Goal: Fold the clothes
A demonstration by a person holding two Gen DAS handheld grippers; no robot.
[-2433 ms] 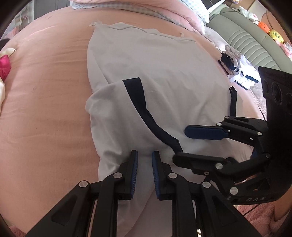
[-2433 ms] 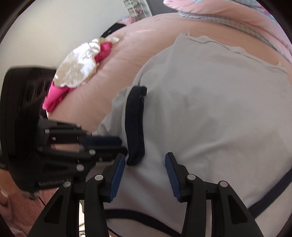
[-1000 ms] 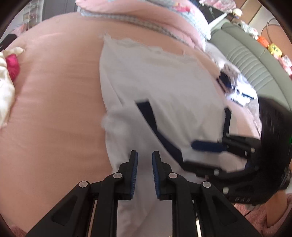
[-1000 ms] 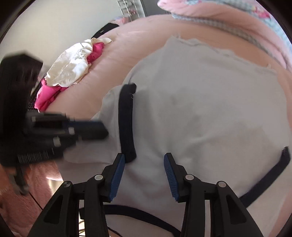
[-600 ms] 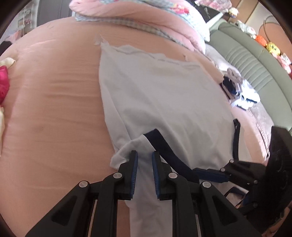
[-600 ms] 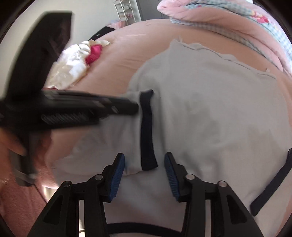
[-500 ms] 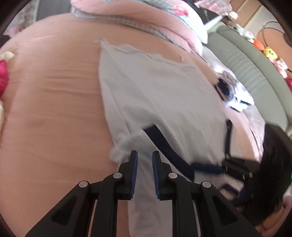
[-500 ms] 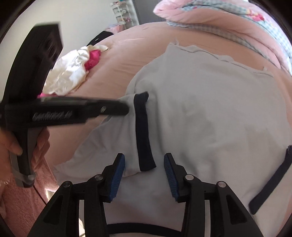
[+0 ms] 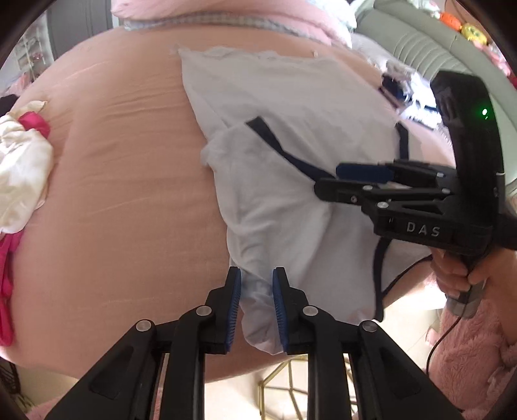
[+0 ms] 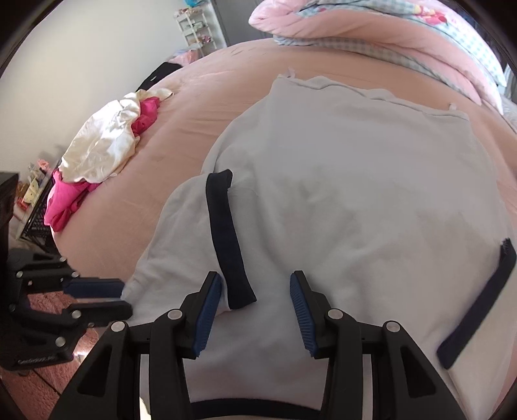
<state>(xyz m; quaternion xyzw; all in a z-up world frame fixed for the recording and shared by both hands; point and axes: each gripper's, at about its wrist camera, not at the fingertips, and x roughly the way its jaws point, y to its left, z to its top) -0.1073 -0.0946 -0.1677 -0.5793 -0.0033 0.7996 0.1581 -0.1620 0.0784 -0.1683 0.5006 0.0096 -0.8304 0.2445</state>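
Note:
A pale blue-white shirt (image 9: 290,106) (image 10: 355,161) lies spread on the pink bed (image 9: 113,194). Its left sleeve is folded inward, the navy cuff band (image 9: 274,142) (image 10: 226,232) lying on the body. The other navy band (image 10: 478,307) lies at the right edge. My left gripper (image 9: 257,290) (image 10: 124,299) sits at the shirt's near left corner by the bed edge. Its fingers are a narrow gap apart, with bunched cloth showing between them. My right gripper (image 10: 255,303) (image 9: 326,181) hovers open over the shirt. The lower end of the folded band lies between its fingers. A hand (image 9: 458,274) holds its grip.
A heap of white and hot-pink clothes (image 9: 19,168) (image 10: 103,142) lies on the bed's left side. A pink quilt (image 10: 371,26) lies at the far end. More clothes (image 9: 400,93) and a grey-green sofa (image 9: 420,42) are at the right. A pink rug (image 9: 468,371) lies below the bed edge.
My left gripper has drawn back from the sleeve's cuff to the shirt's near corner. The sleeve lies folded on the body. The right gripper has stayed open over the band.

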